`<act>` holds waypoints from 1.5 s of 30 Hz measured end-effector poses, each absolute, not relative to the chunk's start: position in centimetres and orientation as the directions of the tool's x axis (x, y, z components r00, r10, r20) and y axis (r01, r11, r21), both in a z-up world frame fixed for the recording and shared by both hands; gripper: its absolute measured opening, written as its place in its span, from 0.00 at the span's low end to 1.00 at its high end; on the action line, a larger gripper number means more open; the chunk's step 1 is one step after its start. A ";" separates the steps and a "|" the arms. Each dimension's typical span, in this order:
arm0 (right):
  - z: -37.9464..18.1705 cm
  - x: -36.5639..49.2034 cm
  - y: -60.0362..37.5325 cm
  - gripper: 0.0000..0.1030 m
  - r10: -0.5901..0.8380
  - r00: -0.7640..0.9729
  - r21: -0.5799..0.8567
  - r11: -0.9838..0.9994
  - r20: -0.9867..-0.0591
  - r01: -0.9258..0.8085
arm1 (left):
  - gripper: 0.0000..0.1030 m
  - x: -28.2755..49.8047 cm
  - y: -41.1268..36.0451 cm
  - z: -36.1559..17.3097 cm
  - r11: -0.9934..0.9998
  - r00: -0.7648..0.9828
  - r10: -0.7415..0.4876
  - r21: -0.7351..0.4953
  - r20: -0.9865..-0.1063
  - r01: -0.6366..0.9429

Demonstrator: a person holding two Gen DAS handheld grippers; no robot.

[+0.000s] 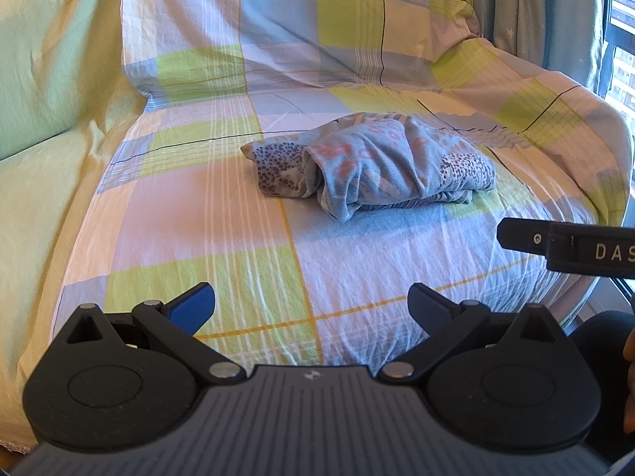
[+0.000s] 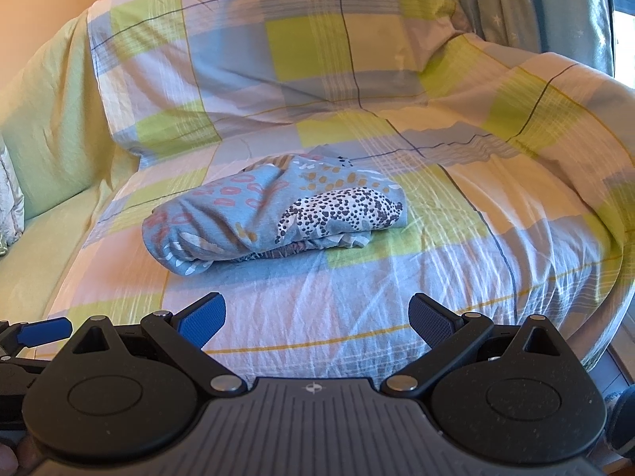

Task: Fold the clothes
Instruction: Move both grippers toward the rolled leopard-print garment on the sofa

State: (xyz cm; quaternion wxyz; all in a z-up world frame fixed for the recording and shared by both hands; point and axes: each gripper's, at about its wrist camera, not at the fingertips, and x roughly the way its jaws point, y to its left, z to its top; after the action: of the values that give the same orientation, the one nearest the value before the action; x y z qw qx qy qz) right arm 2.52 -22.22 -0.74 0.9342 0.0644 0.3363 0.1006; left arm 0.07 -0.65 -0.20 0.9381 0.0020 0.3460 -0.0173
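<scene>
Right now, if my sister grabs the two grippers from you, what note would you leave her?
Left gripper: open, holding nothing, hanging over the front of the sheet.
Right gripper: open, also holding nothing, just to the right of the left one.
The garment, blue with a spotted leopard print, lies in a folded bundle on the checked sheet, ahead of both grippers; neither touches it.
Done: it looks folded into a compact bundle, though a bit lumpy and loose at the left end.
Left: maybe tidy that end. No other clothes are in view.

Folded garment (image 2: 274,218) lies on sheet (image 2: 357,309), ahead of both tools.
</scene>
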 end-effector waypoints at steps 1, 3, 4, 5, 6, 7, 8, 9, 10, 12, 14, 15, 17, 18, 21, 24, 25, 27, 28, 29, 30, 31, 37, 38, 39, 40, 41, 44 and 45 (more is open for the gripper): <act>-0.8 2.5 -22.2 0.98 0.231 0.753 0.188 0.972 -0.616 -0.144 | 0.99 0.1 -0.7 -0.2 0.999 0.760 -0.031 -0.007 -0.649 0.034; -0.8 2.6 -22.2 0.98 0.230 0.753 0.187 0.972 -0.617 -0.143 | 0.99 0.1 -0.7 -0.2 0.999 0.760 -0.029 -0.005 -0.649 0.034; -0.8 2.6 -22.2 0.98 0.229 0.752 0.187 0.972 -0.618 -0.142 | 0.99 0.1 -0.7 -0.2 0.999 0.760 -0.028 -0.004 -0.650 0.034; -0.8 2.6 -22.3 0.98 0.228 0.752 0.188 0.972 -0.618 -0.141 | 0.99 0.0 -0.7 -0.2 0.999 0.760 -0.028 -0.003 -0.650 0.034; -0.8 2.6 -22.3 0.98 0.228 0.752 0.189 0.972 -0.619 -0.139 | 0.99 0.0 -0.7 -0.2 0.999 0.760 -0.027 -0.001 -0.650 0.034; -0.8 2.6 -22.3 0.98 0.229 0.752 0.191 0.972 -0.619 -0.139 | 0.99 0.0 -0.7 -0.2 0.999 0.760 -0.026 0.001 -0.650 0.034; -0.8 2.6 -22.3 0.98 0.230 0.751 0.192 0.971 -0.619 -0.139 | 0.99 0.0 -0.7 -0.2 0.999 0.760 -0.024 0.003 -0.650 0.034; -0.8 2.6 -22.3 0.98 0.231 0.751 0.193 0.971 -0.619 -0.139 | 0.99 0.0 -0.8 -0.2 0.999 0.759 -0.023 0.005 -0.650 0.035; -0.8 2.6 -22.3 0.98 0.231 0.751 0.195 0.971 -0.619 -0.138 | 0.99 0.0 -0.8 -0.2 0.999 0.759 -0.021 0.009 -0.650 0.035; -0.8 2.6 -22.4 0.98 0.233 0.751 0.197 0.971 -0.618 -0.138 | 0.99 0.0 -0.9 -0.2 0.999 0.759 -0.017 0.016 -0.650 0.036; -0.8 2.6 -22.4 0.98 0.236 0.750 0.200 0.970 -0.618 -0.140 | 0.99 0.0 -1.0 -0.2 0.999 0.761 -0.011 0.024 -0.649 0.035; -0.8 2.6 -22.4 0.98 0.238 0.750 0.203 0.969 -0.617 -0.141 | 0.99 0.1 -1.1 -0.2 0.999 0.763 -0.010 0.027 -0.647 0.035; -0.8 2.7 -22.5 0.98 0.242 0.750 0.206 0.968 -0.616 -0.144 | 0.99 0.0 -1.1 0.0 0.999 0.767 -0.014 0.025 -0.642 0.039; -0.8 2.7 -22.5 0.98 0.244 0.750 0.207 0.967 -0.615 -0.145 | 0.99 0.0 -1.0 0.1 0.999 0.769 -0.017 0.023 -0.640 0.042; -0.7 2.7 -22.9 0.98 0.261 0.752 0.225 0.962 -0.605 -0.153 | 0.99 -0.2 -0.8 0.6 0.998 0.774 -0.039 0.010 -0.632 0.058; -0.5 2.3 -23.5 0.98 0.276 0.768 0.244 0.956 -0.578 -0.160 | 0.99 -0.6 -0.9 1.5 0.996 0.780 -0.049 0.033 -0.623 0.089; -0.3 2.1 -23.7 0.98 0.273 0.774 0.243 0.957 -0.571 -0.159 | 0.99 -0.8 -0.9 1.8 0.994 0.783 -0.049 0.048 -0.620 0.101; -0.1 1.7 -24.1 0.98 0.264 0.792 0.238 0.959 -0.551 -0.154 | 0.99 -1.2 -1.3 2.7 0.987 0.798 -0.039 0.103 -0.601 0.125; 0.0 1.5 -24.4 0.98 0.257 0.803 0.235 0.960 -0.538 -0.151 | 0.99 -1.5 -1.4 3.2 0.983 0.808 -0.034 0.126 -0.589 0.133; 0.2 1.3 -24.7 0.98 0.258 0.812 0.237 0.960 -0.524 -0.152 | 0.99 -1.6 -1.3 3.7 0.982 0.812 -0.034 0.133 -0.583 0.137; 0.3 1.0 -25.0 0.98 0.261 0.821 0.242 0.958 -0.508 -0.155 | 0.99 -1.7 -1.2 4.1 0.980 0.816 -0.034 0.141 -0.576 0.140; 0.4 0.7 -25.3 0.98 0.265 0.828 0.247 0.956 -0.494 -0.158 | 0.99 -1.8 -1.1 4.6 0.978 0.821 -0.034 0.149 -0.570 0.144; 1.2 0.1 -24.8 0.98 0.234 0.845 0.175 0.970 -0.480 -0.170 | 0.99 -2.2 -0.7 6.4 0.971 0.851 -0.029 0.186 -0.524 0.148; 1.4 0.2 -24.6 0.98 0.230 0.843 0.157 0.972 -0.487 -0.175 | 0.99 -2.1 -0.6 6.4 0.972 0.856 -0.031 0.185 -0.515 0.146; 1.6 0.3 -24.3 0.98 0.226 0.840 0.139 0.974 -0.494 -0.181 | 0.99 -2.0 -0.3 6.4 0.971 0.859 -0.035 0.185 -0.511 0.150; 1.8 0.3 -24.1 0.98 0.224 0.838 0.131 0.974 -0.498 -0.183 | 0.99 -1.7 -0.2 6.3 0.970 0.858 -0.038 0.188 -0.512 0.155; 2.0 0.4 -24.0 0.98 0.225 0.835 0.132 0.974 -0.503 -0.184 | 0.99 -1.5 -0.1 6.2 0.969 0.856 -0.039 0.190 -0.515 0.158; 2.6 0.8 -24.2 1.00 0.236 0.829 0.148 0.971 -0.506 -0.186 | 0.99 -0.5 -0.1 5.7 0.963 0.852 -0.052 0.201 -0.520 0.182; 2.6 1.1 -24.3 1.00 0.240 0.828 0.151 0.970 -0.506 -0.189 | 0.99 -0.1 -0.1 5.5 0.960 0.851 -0.058 0.206 -0.522 0.191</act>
State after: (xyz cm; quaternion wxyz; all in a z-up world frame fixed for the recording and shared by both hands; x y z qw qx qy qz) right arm 1.06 -24.33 2.60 0.9549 0.0475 0.2707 0.1123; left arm -0.11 -0.14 5.47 0.9538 0.1262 0.2648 -0.0653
